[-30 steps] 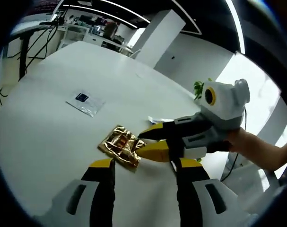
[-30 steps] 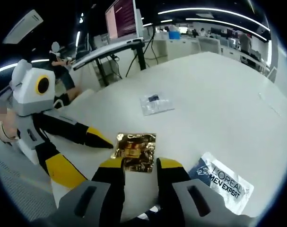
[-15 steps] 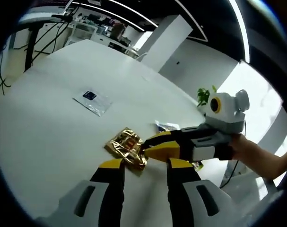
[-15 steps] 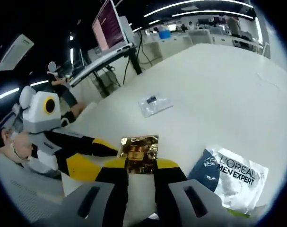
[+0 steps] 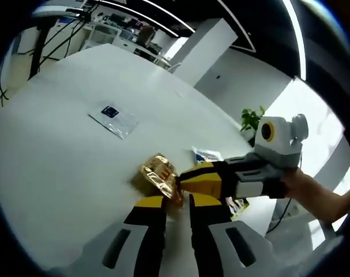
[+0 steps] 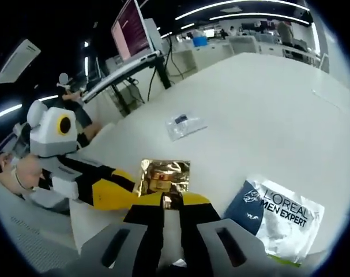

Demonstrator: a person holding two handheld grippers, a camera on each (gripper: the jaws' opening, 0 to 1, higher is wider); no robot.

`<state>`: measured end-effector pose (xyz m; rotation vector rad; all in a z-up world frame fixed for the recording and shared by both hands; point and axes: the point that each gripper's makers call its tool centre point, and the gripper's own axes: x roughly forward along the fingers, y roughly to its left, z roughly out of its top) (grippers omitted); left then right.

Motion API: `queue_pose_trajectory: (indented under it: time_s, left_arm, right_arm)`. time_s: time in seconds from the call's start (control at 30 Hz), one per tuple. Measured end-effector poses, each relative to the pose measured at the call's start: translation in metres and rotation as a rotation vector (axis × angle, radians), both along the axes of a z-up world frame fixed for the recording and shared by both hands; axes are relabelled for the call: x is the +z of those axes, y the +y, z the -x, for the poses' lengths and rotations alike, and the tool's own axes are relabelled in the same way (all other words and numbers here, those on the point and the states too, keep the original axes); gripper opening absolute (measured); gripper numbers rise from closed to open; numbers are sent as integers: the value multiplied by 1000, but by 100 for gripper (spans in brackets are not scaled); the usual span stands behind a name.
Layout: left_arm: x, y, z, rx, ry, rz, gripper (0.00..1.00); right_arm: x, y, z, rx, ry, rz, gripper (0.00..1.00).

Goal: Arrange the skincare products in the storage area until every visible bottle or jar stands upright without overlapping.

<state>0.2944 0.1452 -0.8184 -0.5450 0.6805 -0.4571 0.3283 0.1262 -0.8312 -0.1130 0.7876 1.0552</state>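
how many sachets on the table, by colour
gold foil sachet: 1
clear sachet with dark label: 1
white and dark blue sachet: 1
total: 3

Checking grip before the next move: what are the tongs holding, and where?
Both tongs are closed on the gold sachet, pinching its near edge from either side.
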Motion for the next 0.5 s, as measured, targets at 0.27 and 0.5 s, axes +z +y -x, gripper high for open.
queue_pose_trajectory:
  time_s: [0.27,0.5]
  left_arm:
    - [-6,7,-12,18,3,-18,0]
    - [-7,9,-17,29,-5,-21,0]
  right_arm:
    - [0,-2,0,6,-20,13,6]
    - [1,-1,1,15,-21,20,7]
